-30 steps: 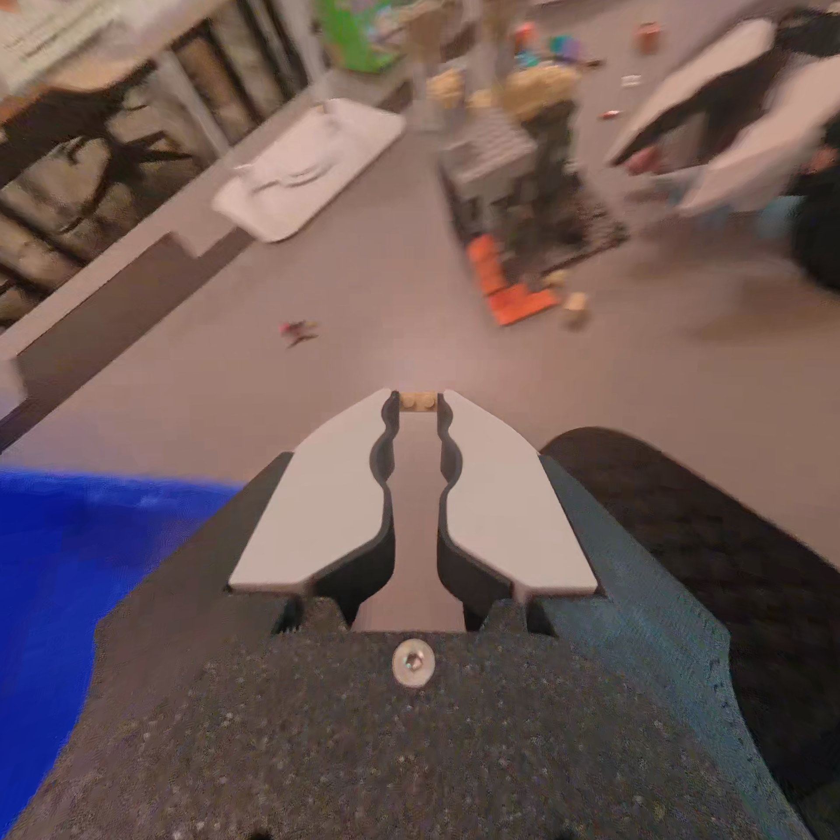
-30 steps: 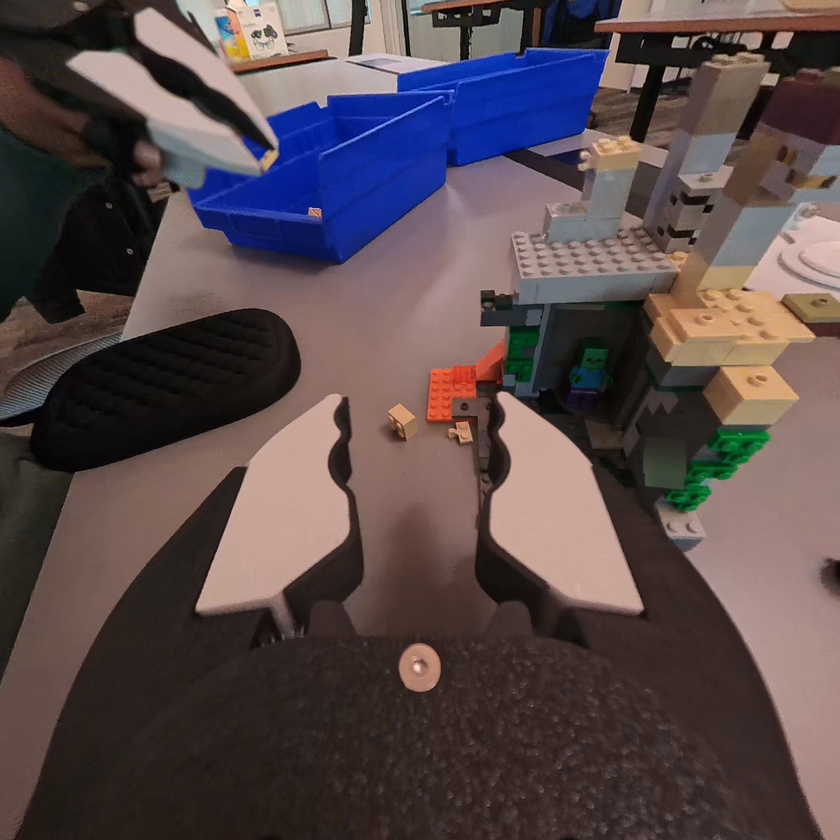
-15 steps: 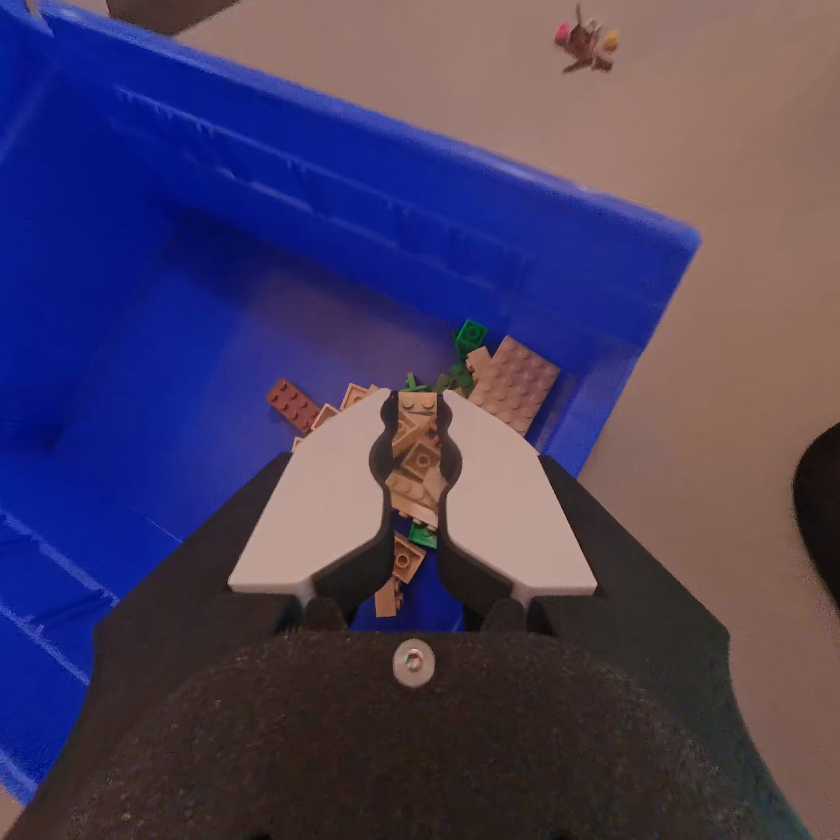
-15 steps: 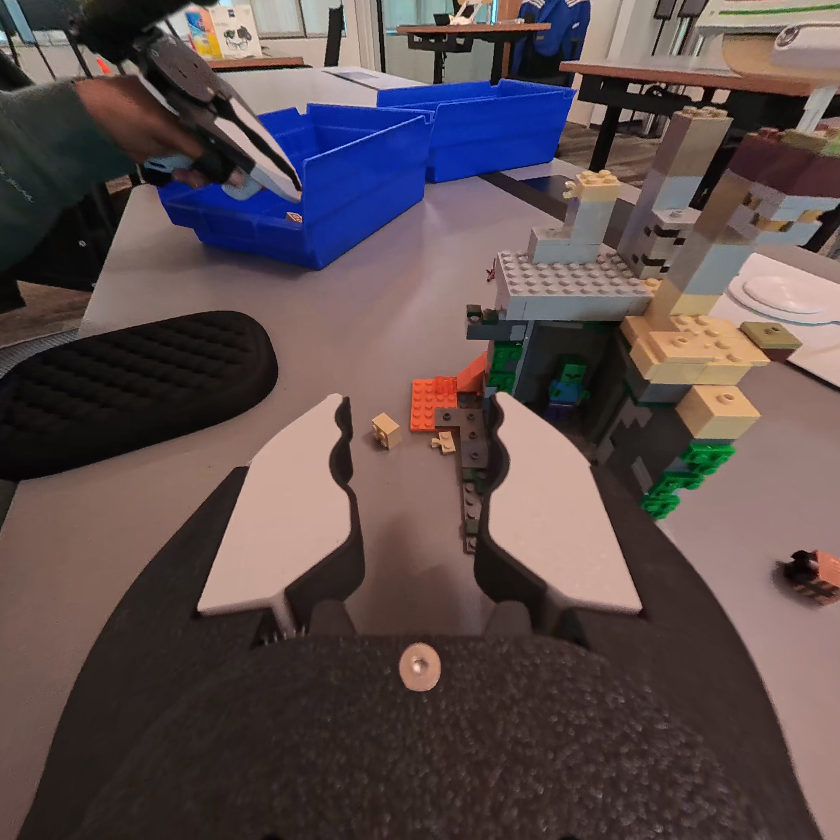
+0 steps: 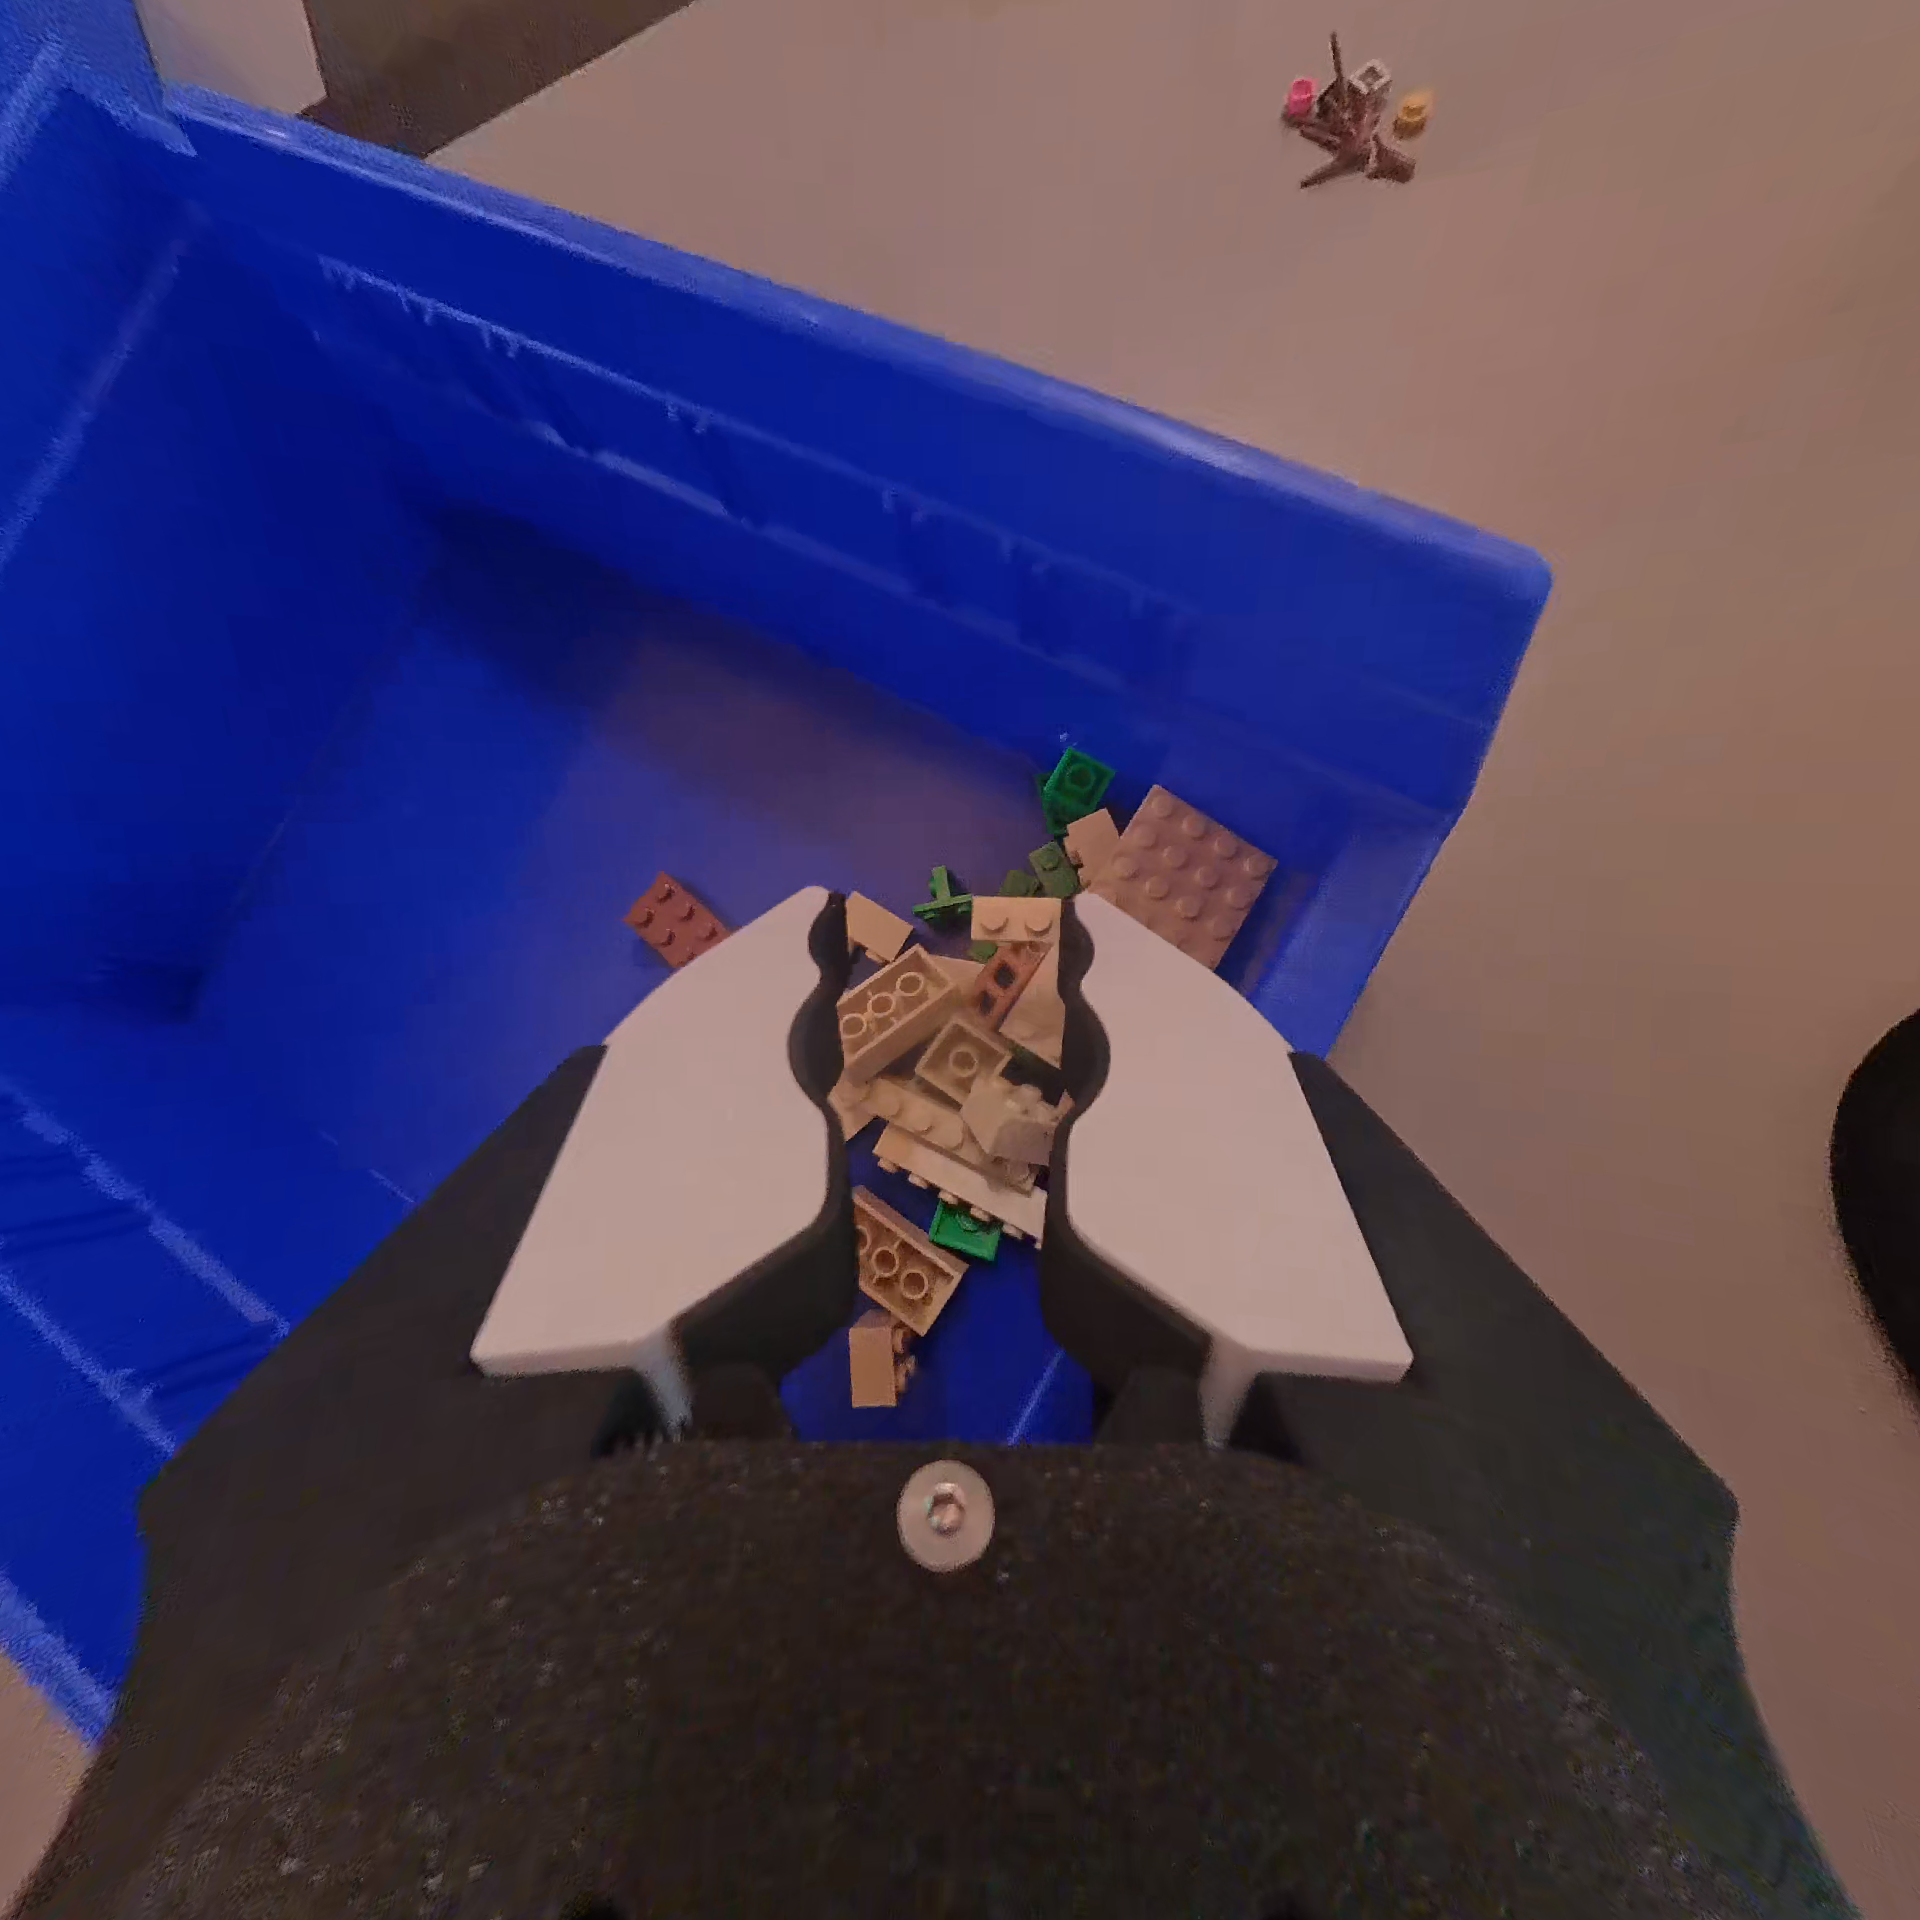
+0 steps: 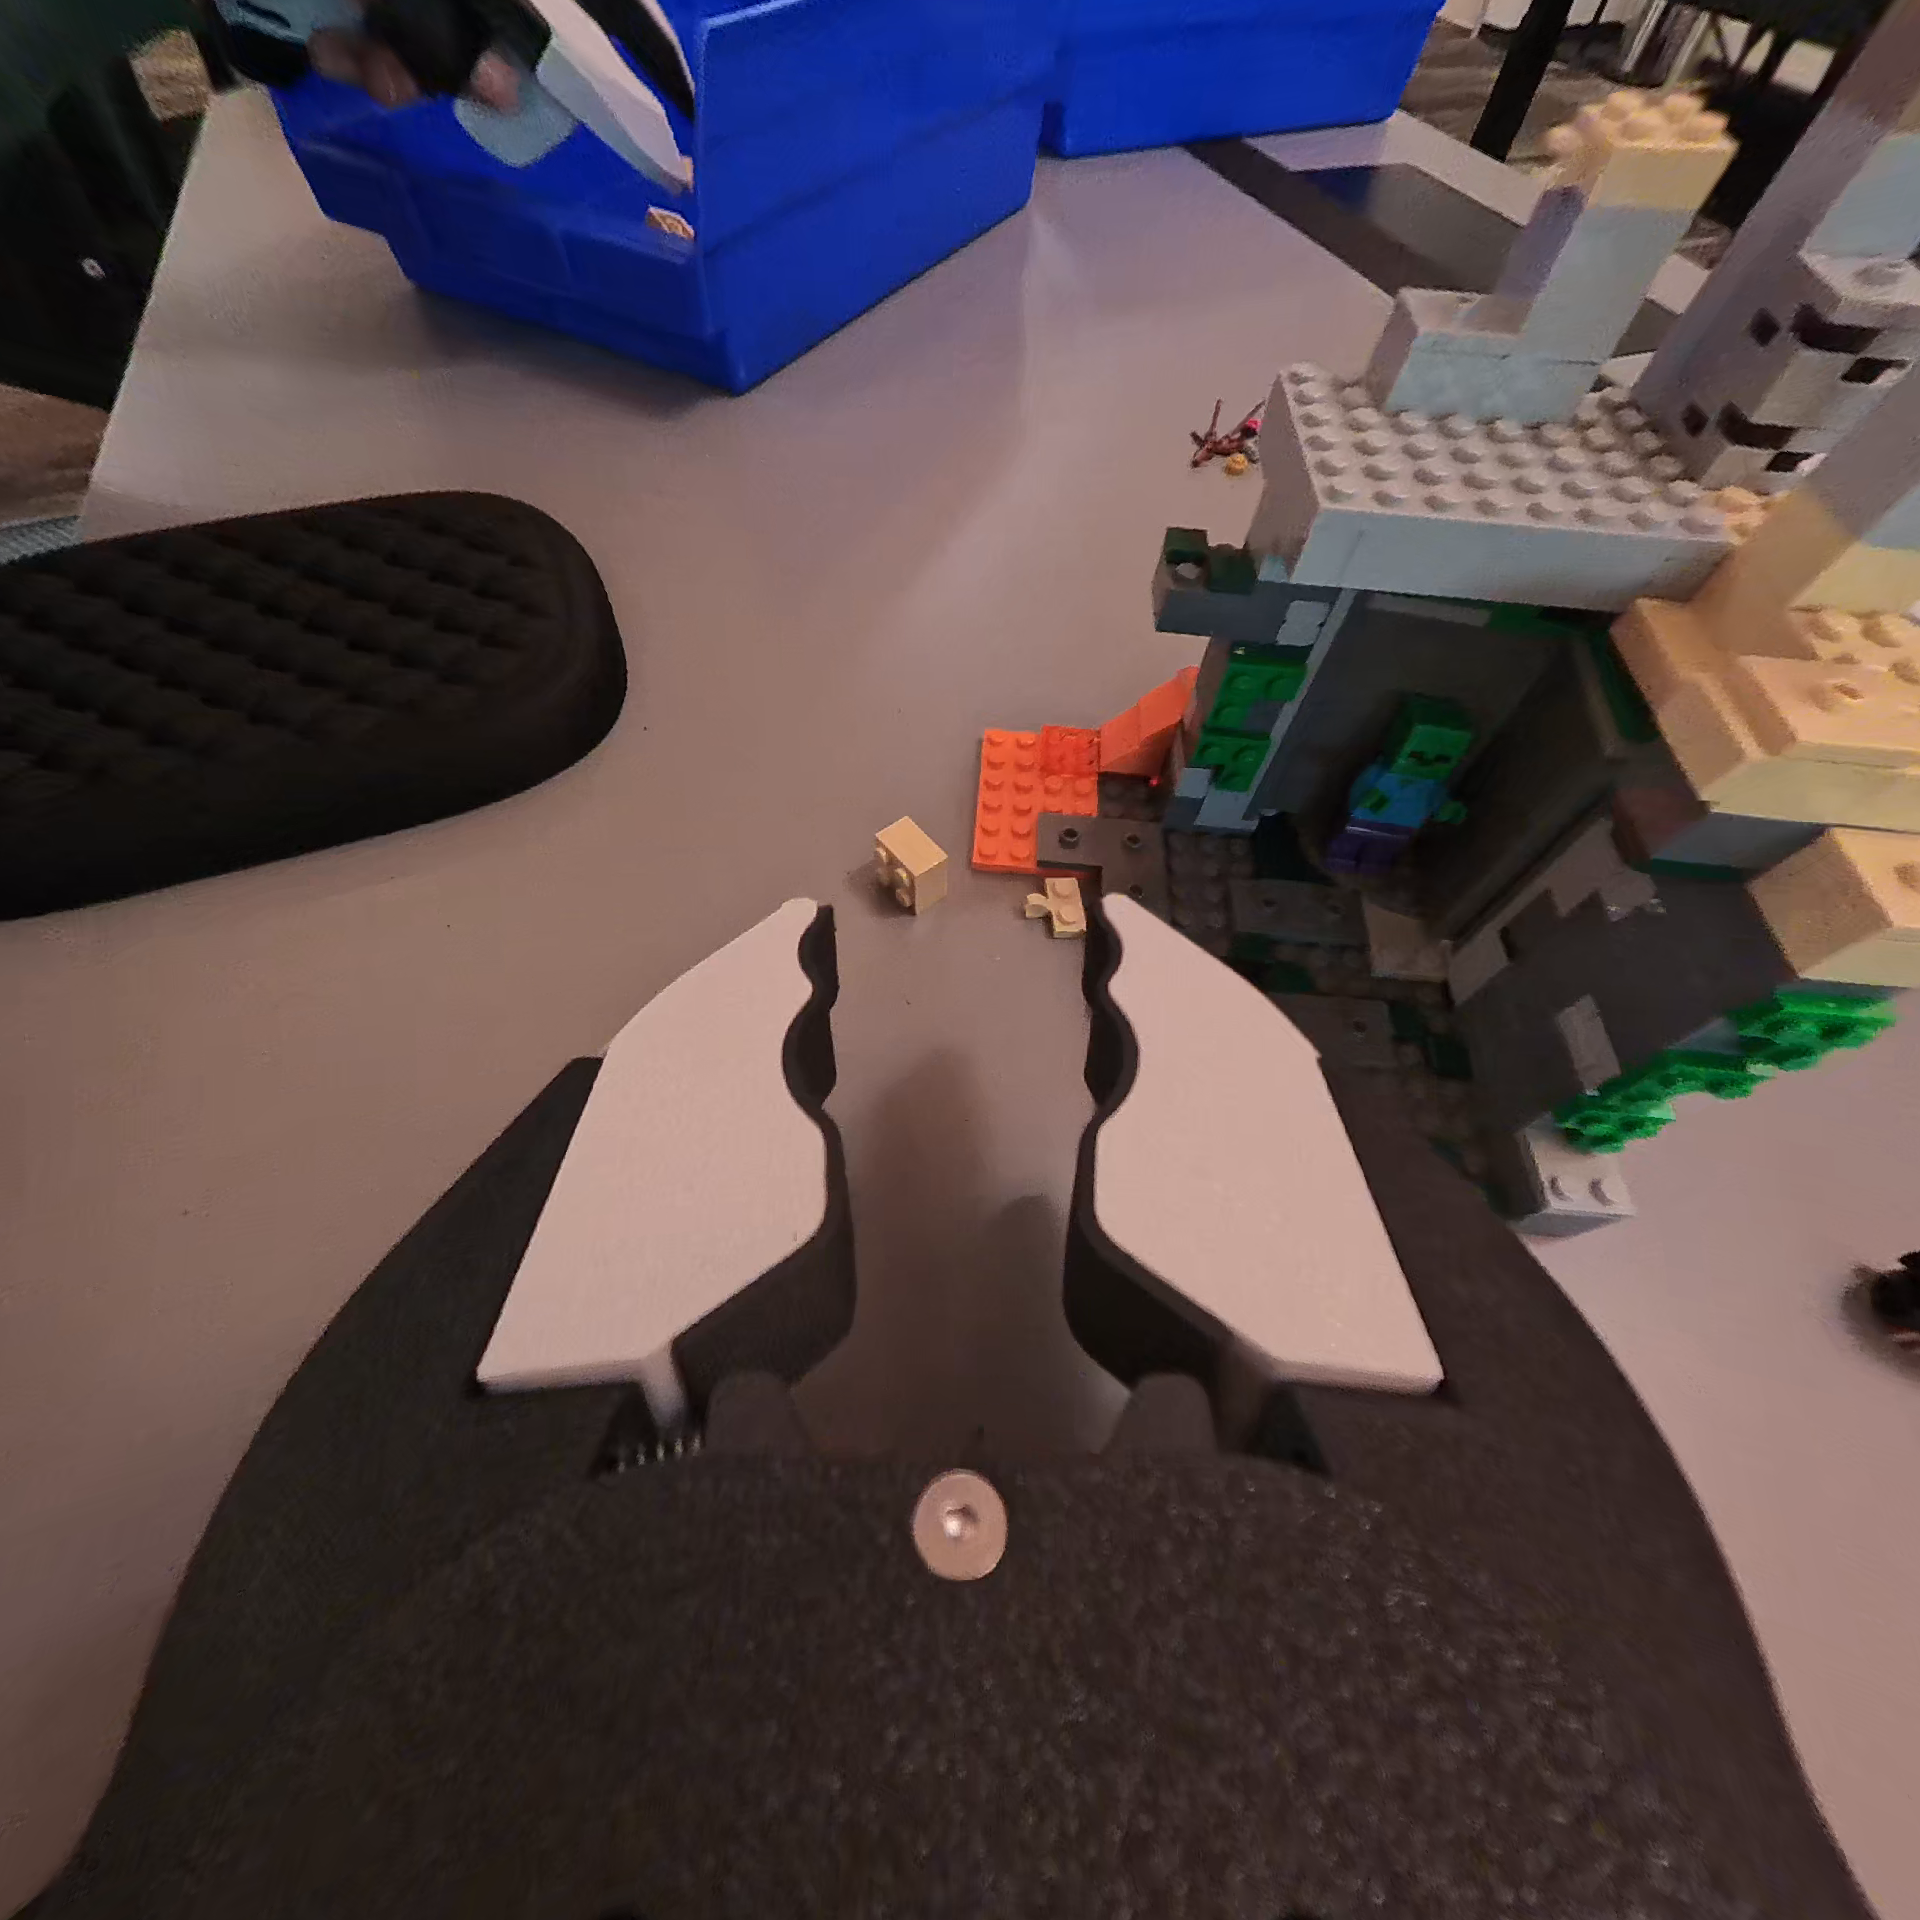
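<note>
My left gripper (image 5: 951, 904) is open and hangs over a blue bin (image 5: 935, 343). A small tan two-stud brick (image 5: 1013, 920) sits loose at the tip of its right finger, above a pile of tan and green bricks (image 5: 935, 1060) in the bin's corner. In the right wrist view the left gripper (image 6: 623, 135) shows far off over the same bin (image 6: 862, 208). My right gripper (image 6: 961, 906) is open and empty, low over the grey table. Just ahead of it lie a tan brick (image 6: 911, 862), a small tan piece (image 6: 1058, 902) and an orange plate (image 6: 1034, 795).
A tall brick building (image 6: 1507, 644) with a green figure (image 6: 1403, 779) stands to the right of my right gripper. A black textured pad (image 6: 260, 675) lies at the left. A second blue bin (image 6: 1226, 62) stands behind. A small brown piece (image 5: 1351, 125) lies on the table. Left tips to right tips: about 35 cm. About 5 cm separates my right fingertips from the tan brick (image 6: 911, 862). My left tips are about 30 cm from the small tan piece (image 6: 1058, 902), my right tips only 5 cm. My right gripper is the nearer one to the orange plate (image 6: 1034, 795): about 8 cm, against 30 cm.
My left gripper swung from the table to above the blue bin with a tan brick in its tips, then opened and let it go. My right gripper's jaws narrowed a little.
</note>
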The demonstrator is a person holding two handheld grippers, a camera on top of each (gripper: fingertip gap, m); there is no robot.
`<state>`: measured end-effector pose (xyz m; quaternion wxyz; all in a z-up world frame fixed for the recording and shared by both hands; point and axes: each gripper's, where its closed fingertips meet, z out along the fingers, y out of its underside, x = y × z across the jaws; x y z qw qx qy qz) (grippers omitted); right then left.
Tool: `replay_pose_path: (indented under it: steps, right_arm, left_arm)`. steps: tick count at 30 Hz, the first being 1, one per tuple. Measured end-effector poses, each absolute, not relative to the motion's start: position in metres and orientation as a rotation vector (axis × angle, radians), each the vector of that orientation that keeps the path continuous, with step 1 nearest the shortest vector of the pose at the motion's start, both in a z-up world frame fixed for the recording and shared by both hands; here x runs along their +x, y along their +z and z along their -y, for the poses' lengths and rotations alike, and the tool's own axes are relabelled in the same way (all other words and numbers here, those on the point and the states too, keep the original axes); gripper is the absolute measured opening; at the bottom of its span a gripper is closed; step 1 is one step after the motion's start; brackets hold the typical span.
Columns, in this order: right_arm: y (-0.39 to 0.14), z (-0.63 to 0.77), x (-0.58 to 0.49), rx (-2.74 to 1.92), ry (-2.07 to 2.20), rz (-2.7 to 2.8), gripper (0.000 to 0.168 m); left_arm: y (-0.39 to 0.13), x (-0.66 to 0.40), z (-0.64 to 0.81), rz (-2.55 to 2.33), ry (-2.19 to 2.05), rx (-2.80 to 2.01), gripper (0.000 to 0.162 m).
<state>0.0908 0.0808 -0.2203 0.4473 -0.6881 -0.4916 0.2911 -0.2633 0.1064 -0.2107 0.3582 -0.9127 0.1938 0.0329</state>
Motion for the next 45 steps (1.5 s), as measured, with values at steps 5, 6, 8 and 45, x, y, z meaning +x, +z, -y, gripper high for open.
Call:
replay_pose_path:
  steps: [5,6,8,45]
  right_arm:
    - [-0.224,-0.080,0.091,-1.717,0.710,1.232,0.046]
    - [-0.223,-0.080,0.091,-1.717,0.710,1.228,0.046]
    - [-0.222,-0.081,0.092,-1.715,0.713,1.219,0.045]
    - [-0.213,-0.087,0.100,-1.711,0.735,1.163,0.043]
  left_arm:
    - [-0.215,-0.263,-0.105,-0.508,0.082,-2.381,0.045]
    - [-0.216,-0.262,-0.104,-0.515,0.070,-2.381,0.046]
    - [-0.215,-0.257,-0.104,-0.528,0.055,-2.373,0.048]
    - [-0.255,0.066,-0.092,-1.351,-0.353,-1.981,0.035]
